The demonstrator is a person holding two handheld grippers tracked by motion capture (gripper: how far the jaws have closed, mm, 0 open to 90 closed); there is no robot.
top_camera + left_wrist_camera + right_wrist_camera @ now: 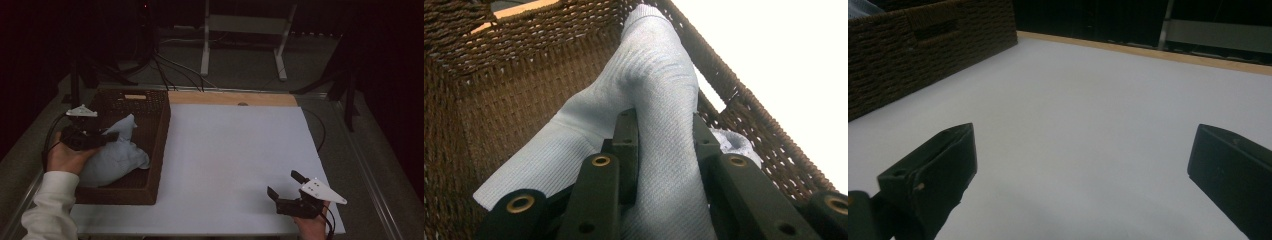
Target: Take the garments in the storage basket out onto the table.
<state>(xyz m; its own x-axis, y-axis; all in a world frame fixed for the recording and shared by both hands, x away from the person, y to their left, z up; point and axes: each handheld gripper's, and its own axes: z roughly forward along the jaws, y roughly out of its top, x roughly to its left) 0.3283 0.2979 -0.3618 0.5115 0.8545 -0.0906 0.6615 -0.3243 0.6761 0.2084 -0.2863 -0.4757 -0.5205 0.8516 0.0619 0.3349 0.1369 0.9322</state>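
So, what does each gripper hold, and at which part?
The left gripper pinches a raised fold of the light blue cloth inside the wicker basket. The right gripper holds nothing.

White mat (235, 165) open between hands; wicker basket (159, 150) walls (tall) hem left side, cloth (117, 155) inside.

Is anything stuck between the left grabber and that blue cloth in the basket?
No. The left gripper is already clamped on the light blue cloth inside the brown wicker basket; its jaws pinch a fold, nothing between.
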